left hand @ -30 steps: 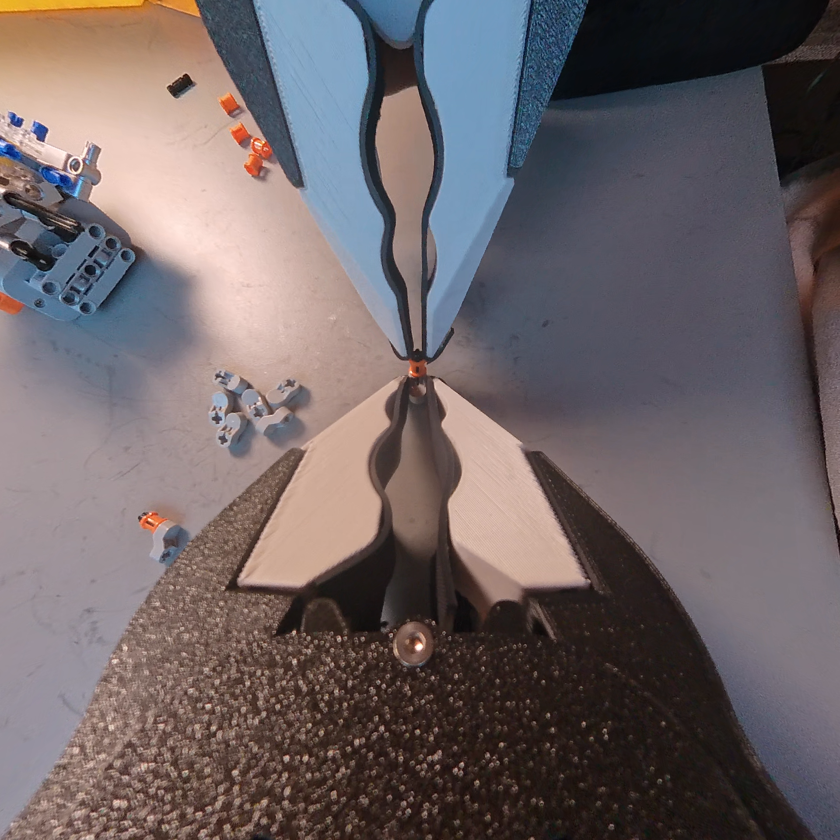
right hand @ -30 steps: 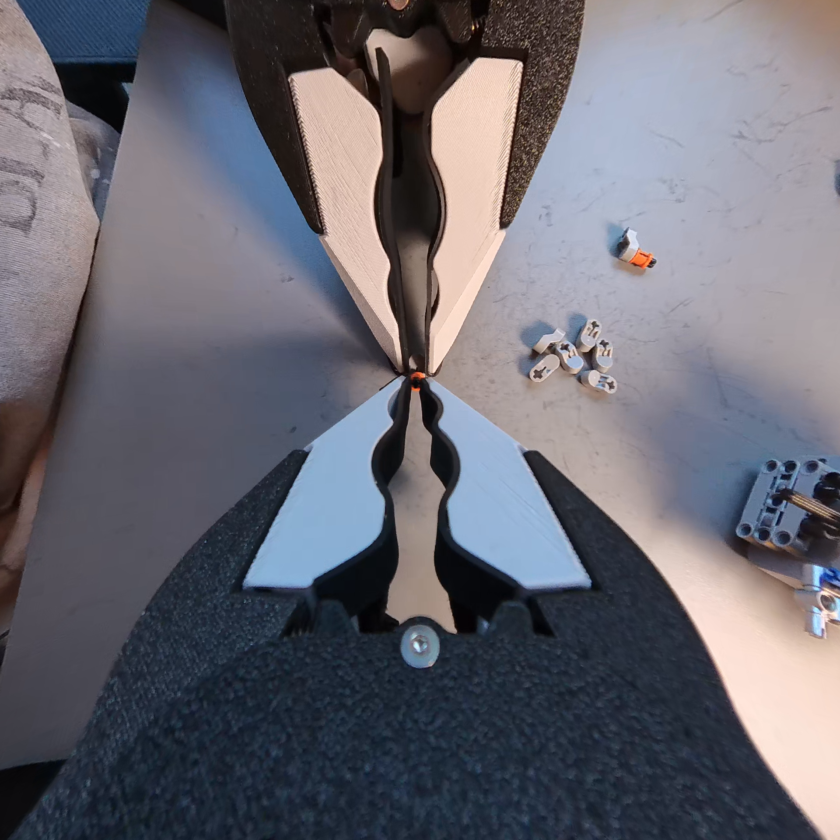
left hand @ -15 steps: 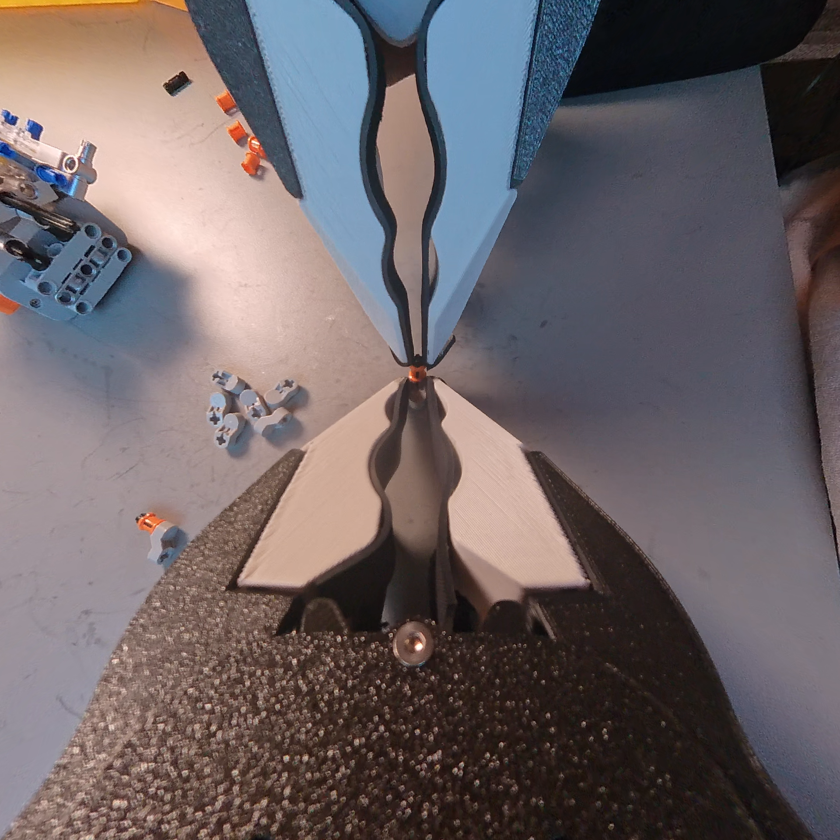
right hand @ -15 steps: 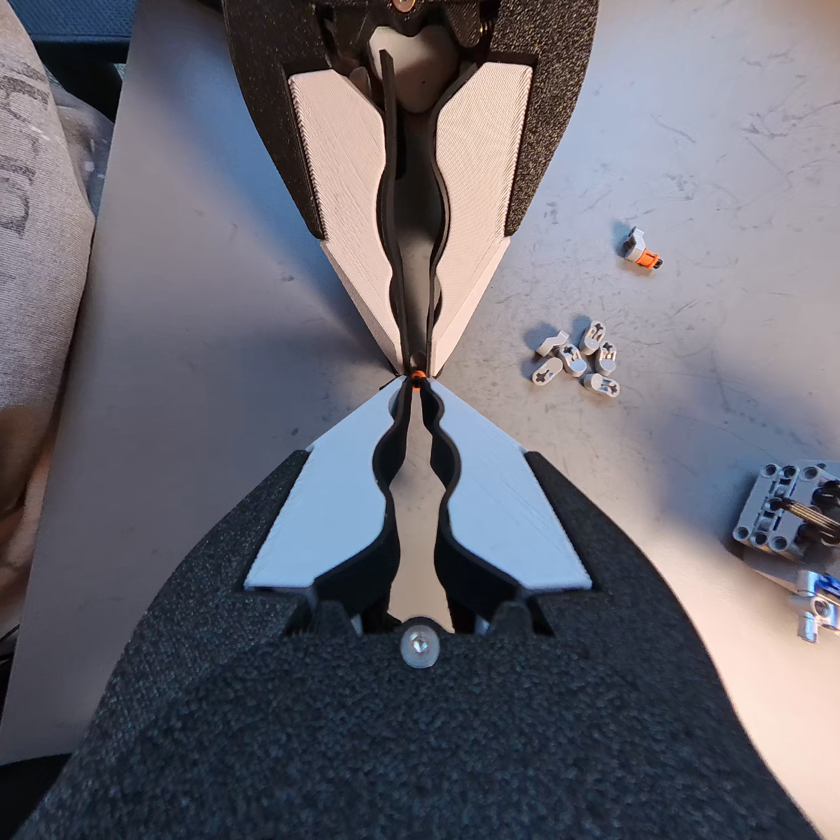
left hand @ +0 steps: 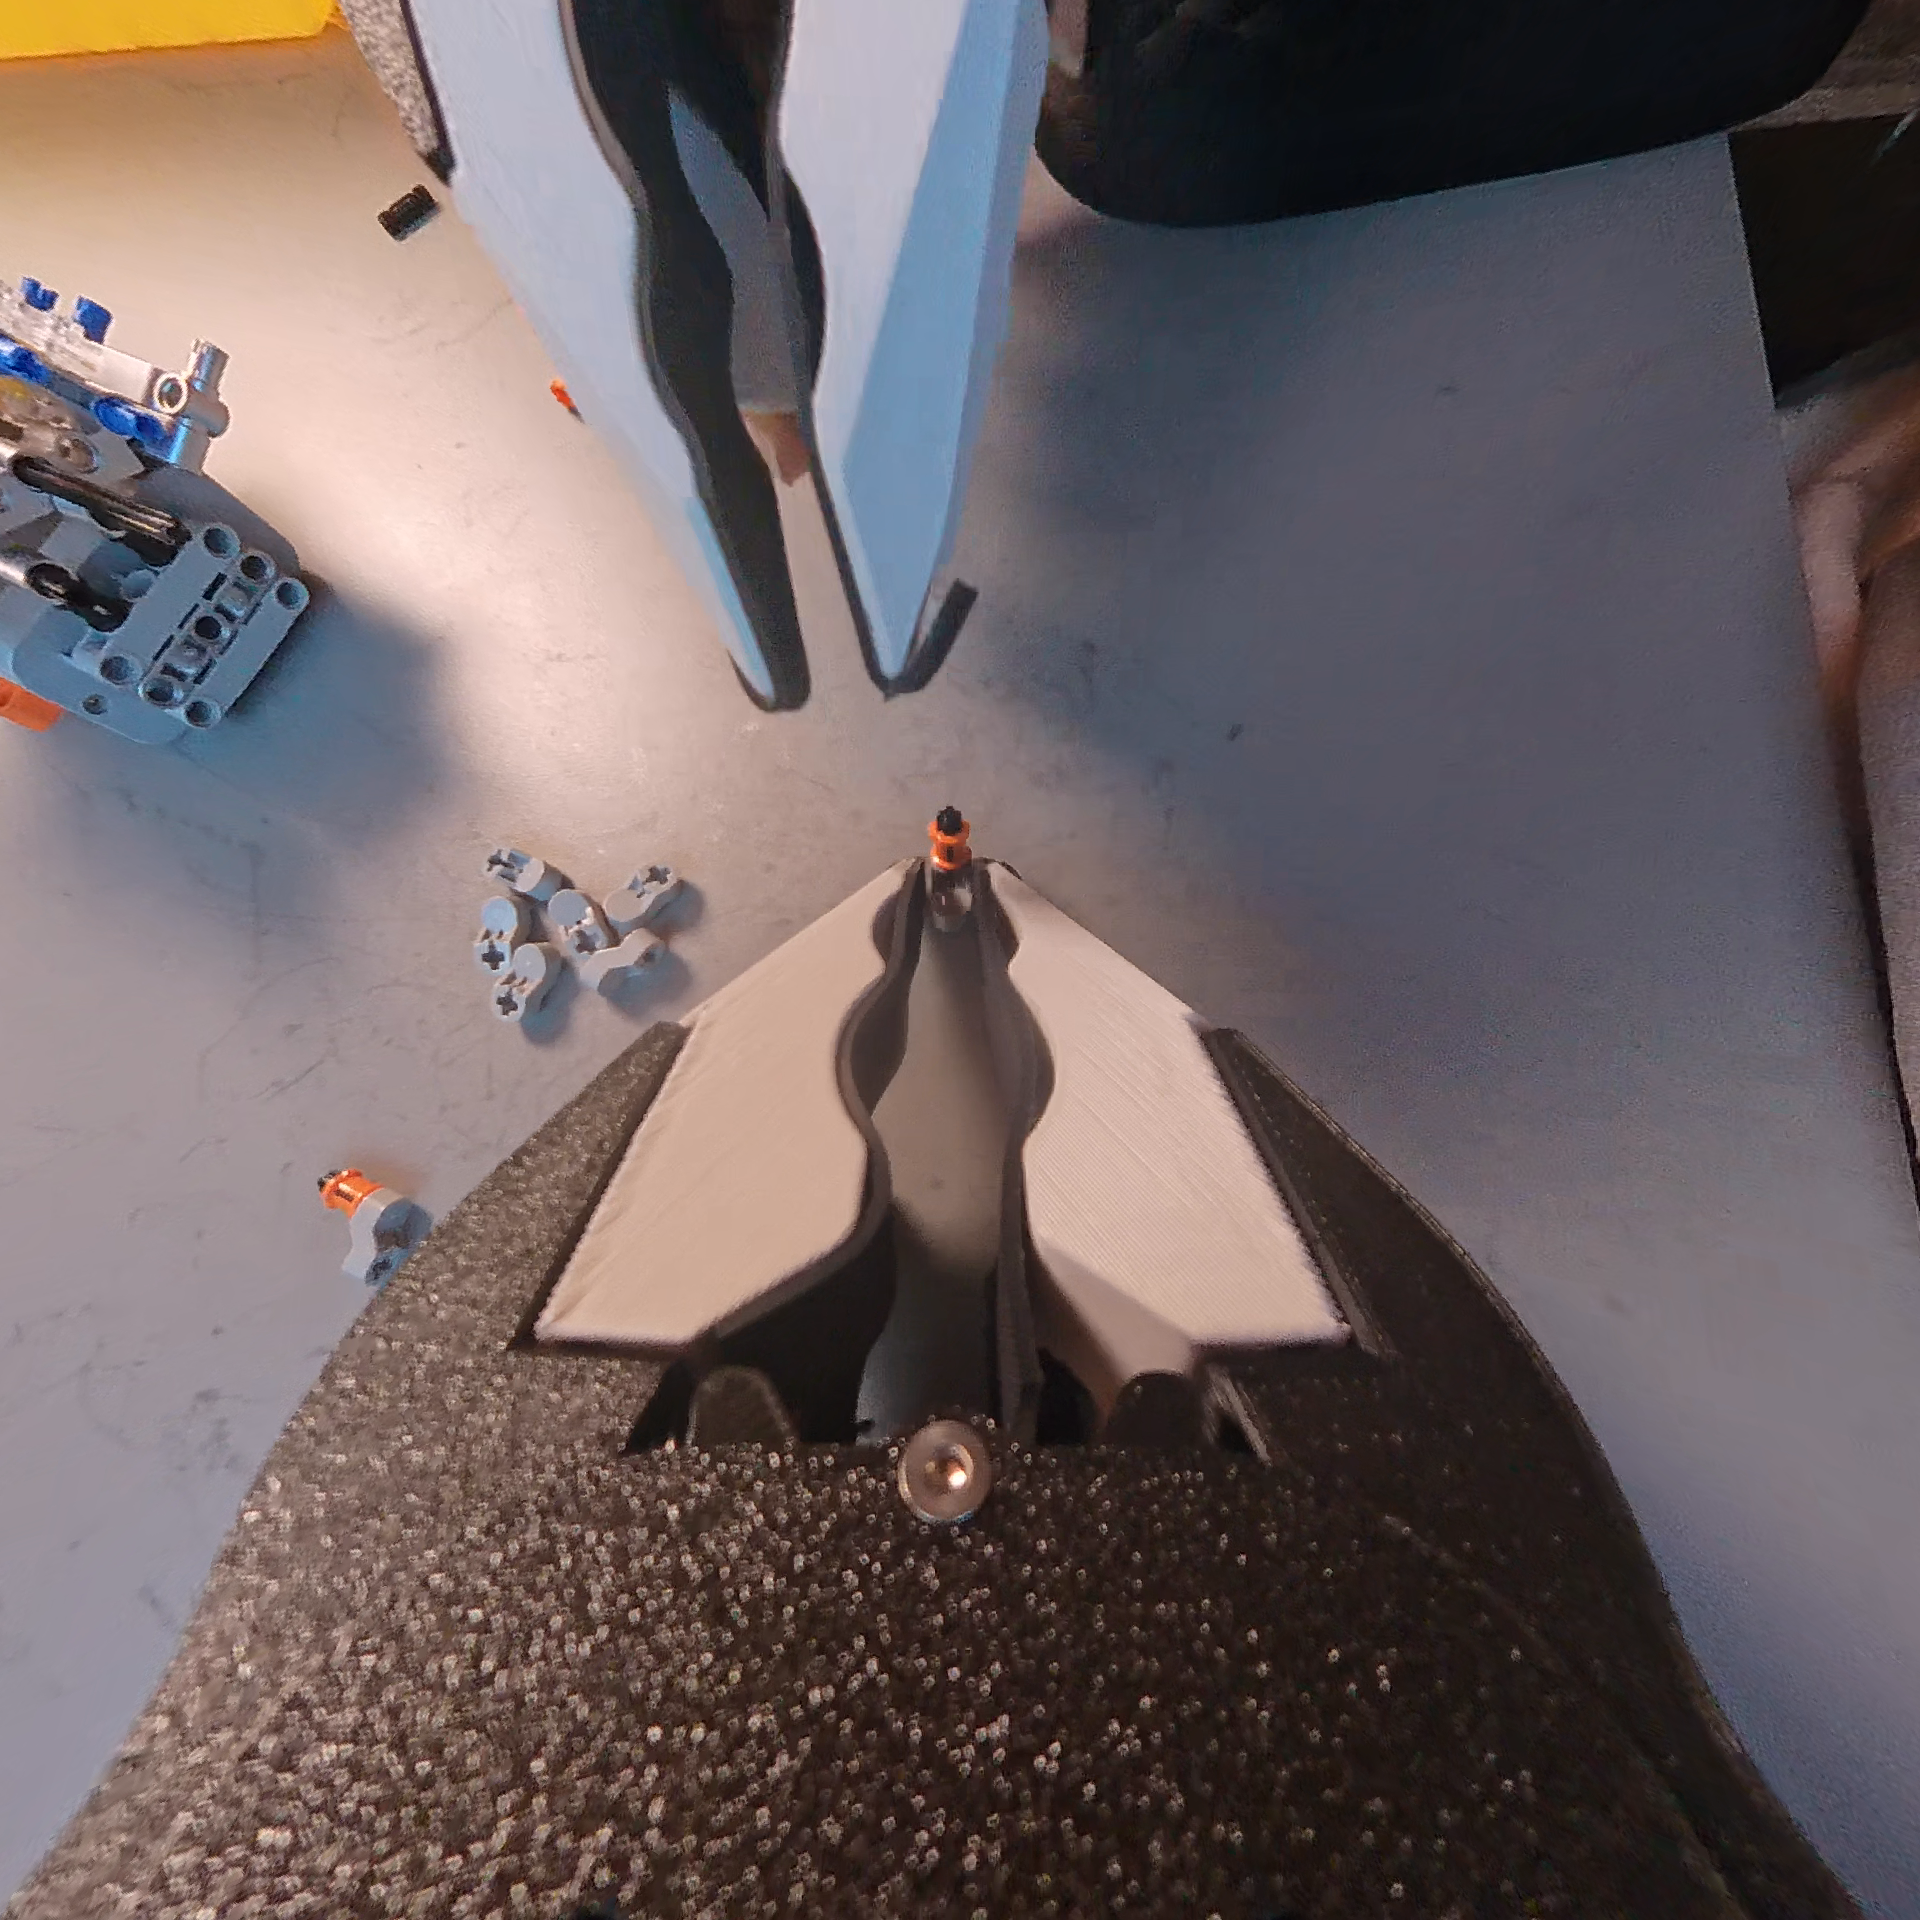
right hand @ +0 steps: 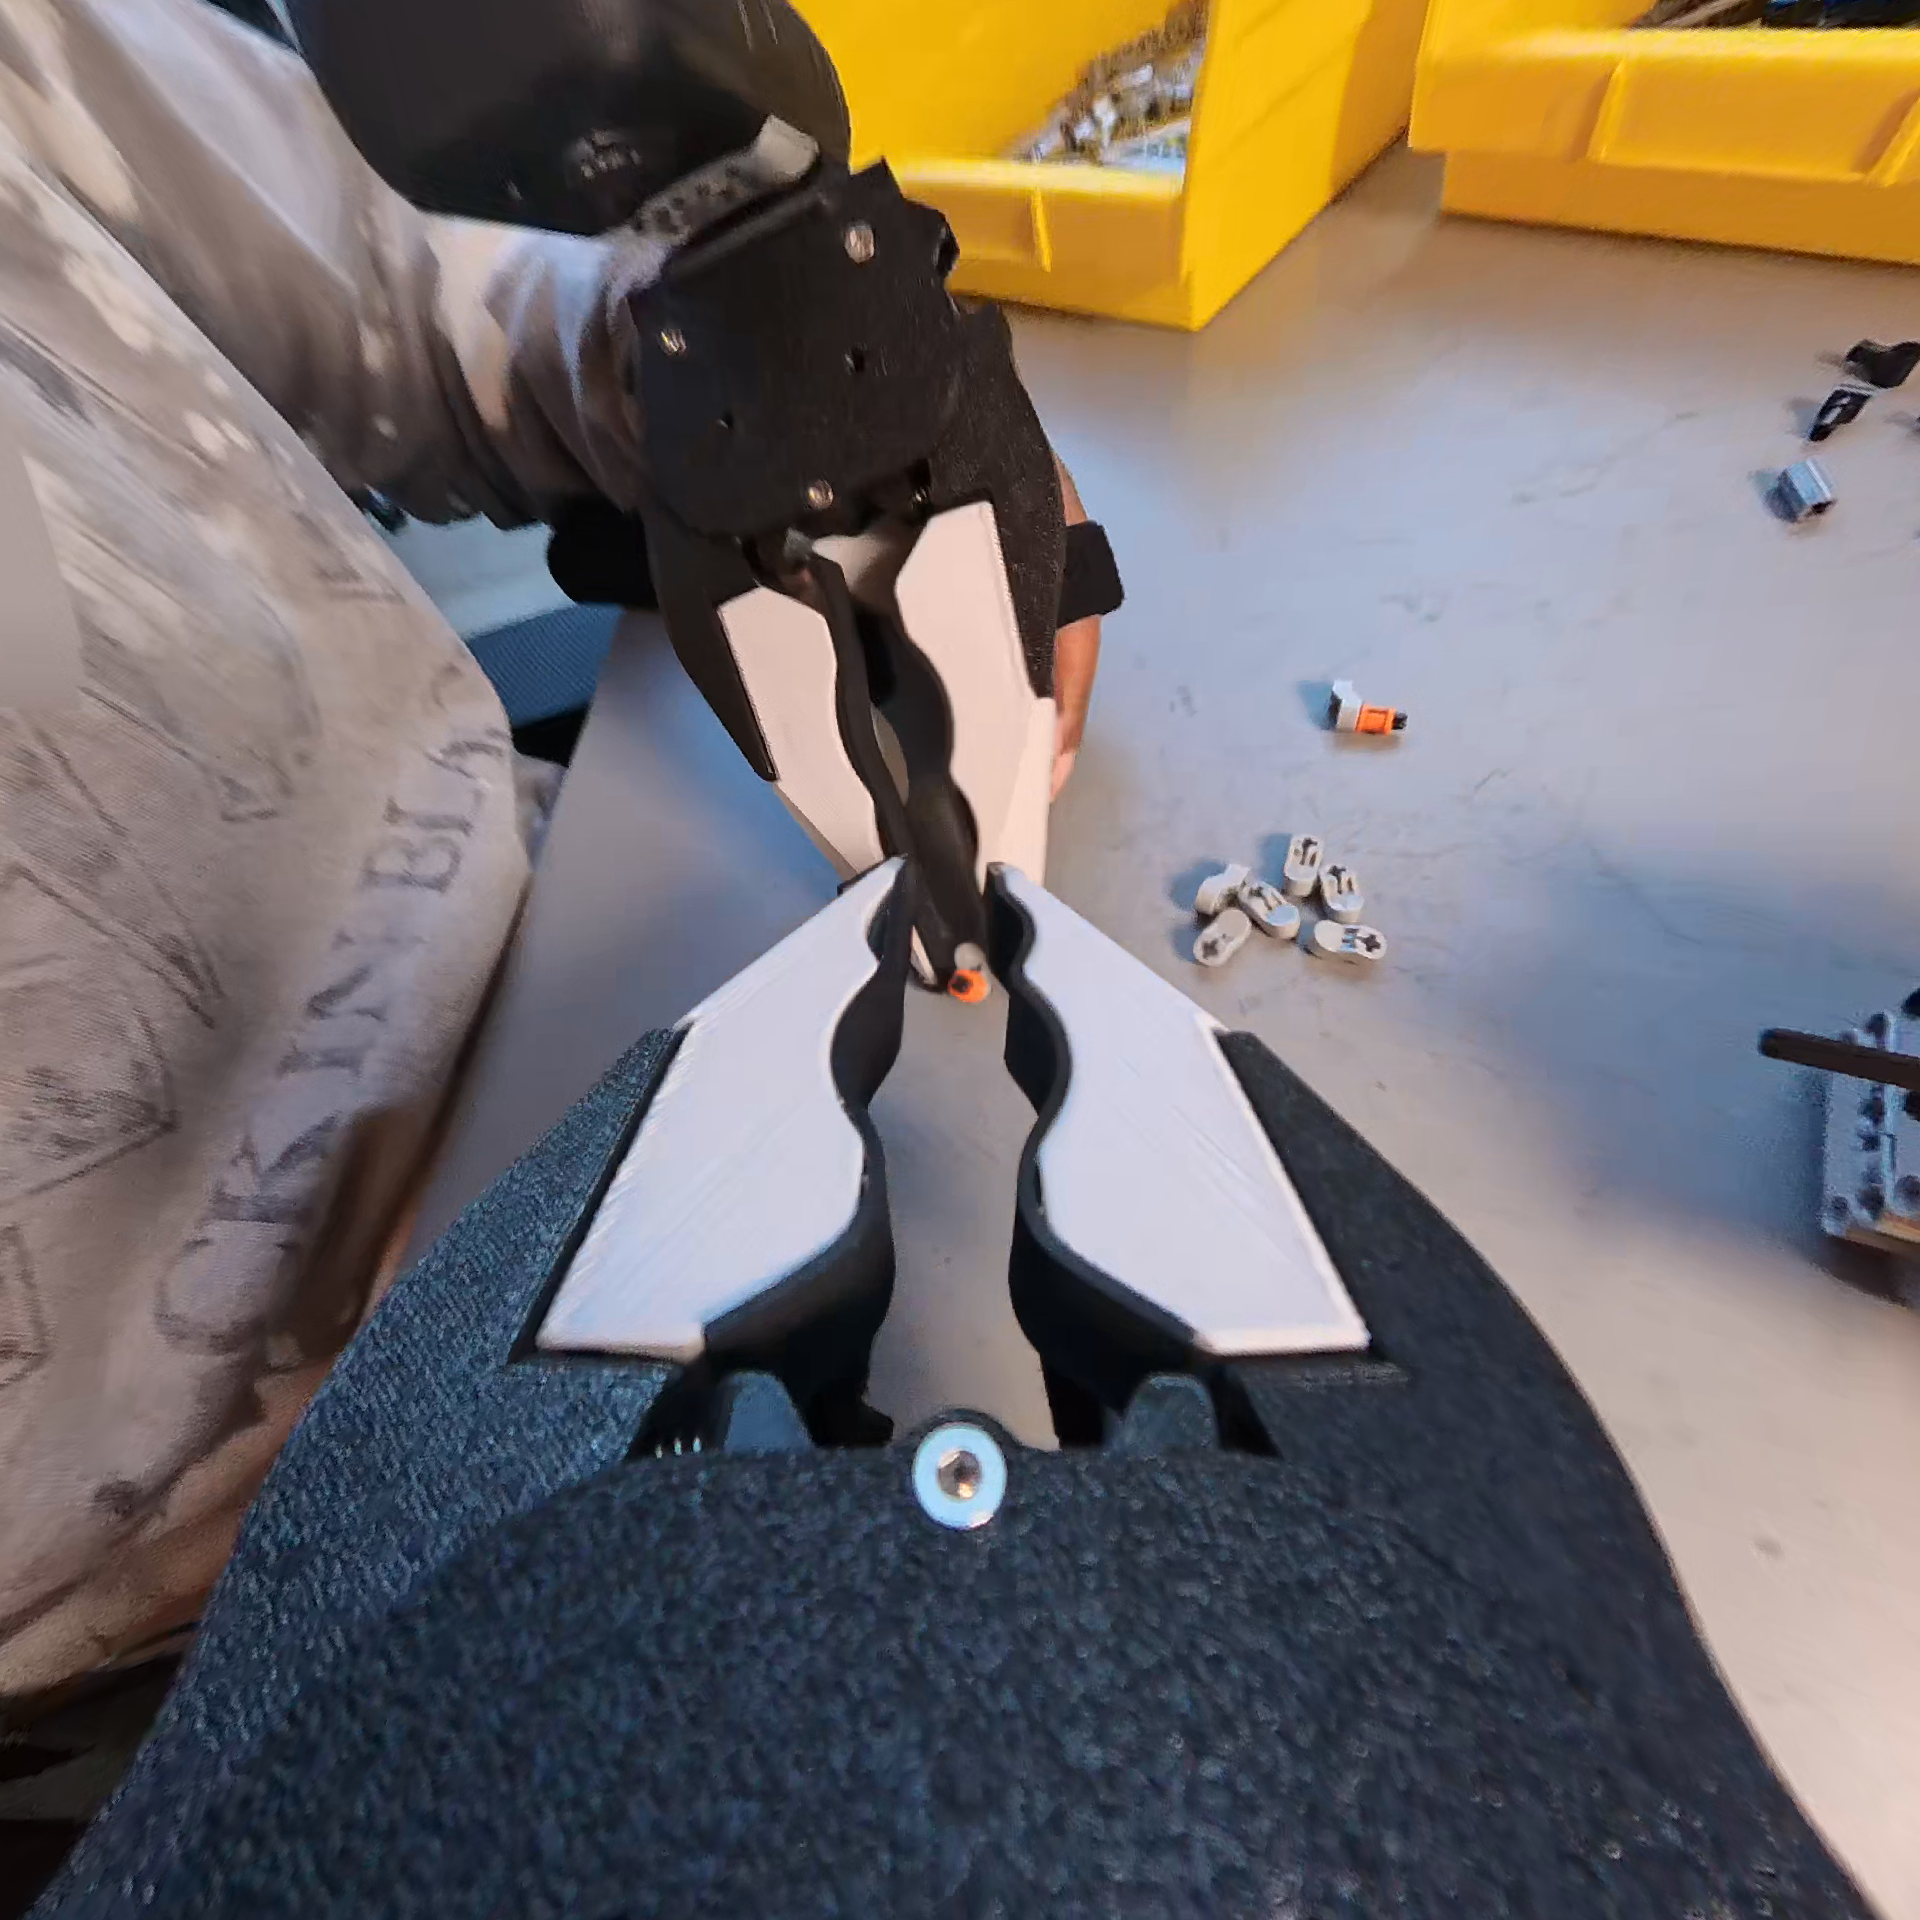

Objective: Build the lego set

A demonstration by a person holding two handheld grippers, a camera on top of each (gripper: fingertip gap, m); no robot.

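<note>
The left gripper is closed on a small grey piece with an orange pin, at the centre of its view. The right gripper, in the upper middle, has its fingers apart and holds nothing. Loose grey connectors lie on the grey table, left of centre.

Two grippers, six loose grey connectors, two yellow bins
</note>
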